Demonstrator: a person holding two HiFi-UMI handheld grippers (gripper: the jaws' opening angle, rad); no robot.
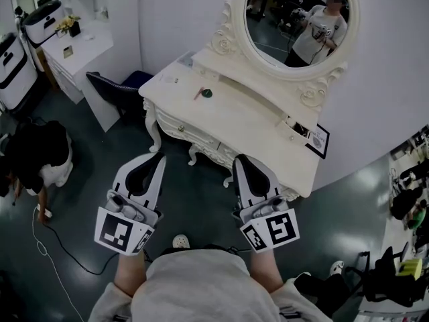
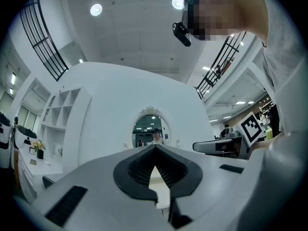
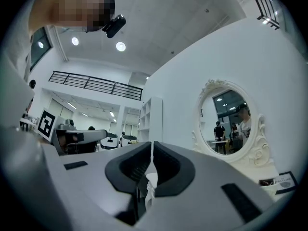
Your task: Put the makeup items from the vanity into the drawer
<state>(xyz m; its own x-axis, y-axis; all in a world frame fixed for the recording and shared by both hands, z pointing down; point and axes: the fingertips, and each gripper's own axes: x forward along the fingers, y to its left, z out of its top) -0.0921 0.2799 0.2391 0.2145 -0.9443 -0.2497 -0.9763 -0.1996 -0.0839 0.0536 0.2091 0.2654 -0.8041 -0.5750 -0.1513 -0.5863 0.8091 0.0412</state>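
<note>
White vanity [image 1: 255,123], one mirror [image 1: 295,19], two grippers [image 1: 159,158] [image 1: 239,159]

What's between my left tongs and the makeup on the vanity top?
In the head view, only floor and bare vanity top lie between the left tongs and the green round item and red stick.

Ivory vanity [image 1: 248,123], dark-green round item [image 1: 207,93], possibly red slim stick [image 1: 198,94], dark teal floor [image 1: 100,180]
</note>
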